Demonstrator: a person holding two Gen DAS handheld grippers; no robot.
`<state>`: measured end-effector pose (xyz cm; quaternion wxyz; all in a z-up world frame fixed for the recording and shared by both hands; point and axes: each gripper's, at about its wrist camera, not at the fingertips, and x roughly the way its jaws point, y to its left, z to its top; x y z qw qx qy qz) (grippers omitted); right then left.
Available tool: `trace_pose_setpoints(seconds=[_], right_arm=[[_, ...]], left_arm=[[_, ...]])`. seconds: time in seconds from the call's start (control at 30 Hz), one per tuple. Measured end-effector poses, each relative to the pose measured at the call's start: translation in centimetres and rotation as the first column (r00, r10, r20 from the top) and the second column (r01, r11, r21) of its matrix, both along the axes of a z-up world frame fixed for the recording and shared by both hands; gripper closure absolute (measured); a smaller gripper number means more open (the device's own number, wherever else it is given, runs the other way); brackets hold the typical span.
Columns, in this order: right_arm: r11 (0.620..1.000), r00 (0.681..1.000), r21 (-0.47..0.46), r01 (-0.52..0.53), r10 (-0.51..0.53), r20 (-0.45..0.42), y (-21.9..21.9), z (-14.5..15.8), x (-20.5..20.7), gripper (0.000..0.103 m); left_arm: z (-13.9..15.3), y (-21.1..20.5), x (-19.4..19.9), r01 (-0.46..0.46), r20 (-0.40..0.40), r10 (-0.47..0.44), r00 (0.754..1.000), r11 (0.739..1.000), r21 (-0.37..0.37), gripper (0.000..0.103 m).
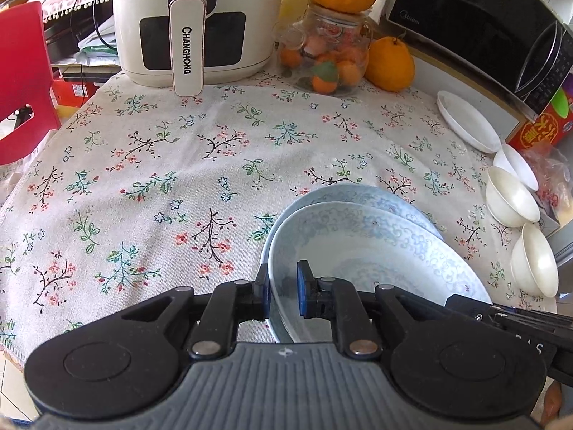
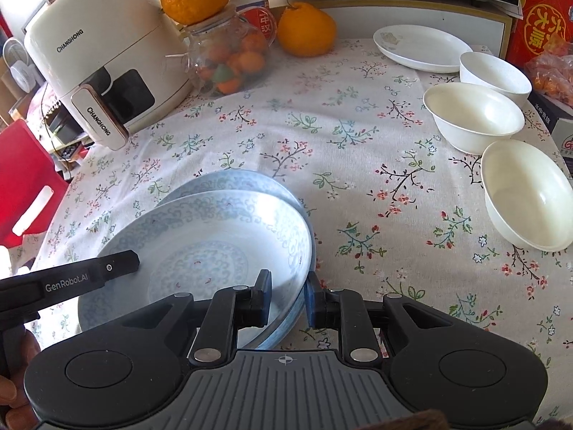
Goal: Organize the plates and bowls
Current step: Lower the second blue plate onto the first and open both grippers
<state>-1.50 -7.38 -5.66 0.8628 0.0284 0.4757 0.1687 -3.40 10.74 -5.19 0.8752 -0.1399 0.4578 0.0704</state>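
Two blue-patterned plates lie stacked near the table's front edge. The upper plate (image 1: 358, 251) (image 2: 215, 243) sits shifted toward me over the lower plate (image 1: 358, 193) (image 2: 232, 182). My left gripper (image 1: 284, 294) is shut on the upper plate's left rim, one pad inside and one outside. On the opposite rim my right gripper (image 2: 288, 297) is shut the same way. Three white bowls (image 2: 472, 114) (image 2: 526, 190) (image 2: 494, 71) stand in a row at the right, behind them a white plate (image 2: 419, 46).
A white air fryer (image 1: 193, 25) stands at the back left on the floral tablecloth (image 1: 161, 179). Beside it are a glass jar (image 1: 329, 53) with an orange on top and a loose orange (image 1: 390, 64). A microwave (image 1: 483, 18), a red box (image 2: 544, 25) and a red chair (image 1: 21, 79) border the table.
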Motion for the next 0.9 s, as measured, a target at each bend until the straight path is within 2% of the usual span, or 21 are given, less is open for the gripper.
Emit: trace_pose_setpoints(seconds=[0.3,0.77,0.83,0.9], right_arm=[[0.999,1.0,-0.043,0.009,-0.008,0.026,0.3,-0.5,0.2,0.083],[0.999,0.999,-0.032,0.009,-0.008,0.045,0.2,-1.0,0.1,0.082],[0.999,0.999,-0.04,0.003,-0.001,0.05,0.3,-1.0,0.0,0.081],[0.998,0.998,-0.069,-0.01,0.015,0.061,0.7,-1.1,-0.1,0.081]], left_arm=[[-0.2,-1.0,0.1,0.019,0.01,-0.02,1.0,0.997,0.07,0.087],[-0.2,-1.5,-0.1,0.017,0.037,-0.022,0.999,0.994,0.111,0.086],[-0.2,-1.8,-0.3,0.021,0.044,-0.027,0.999,0.991,0.132,0.086],[-0.2,-2.3,-0.2,0.037,0.033,-0.044,0.998,0.98,0.193,0.084]])
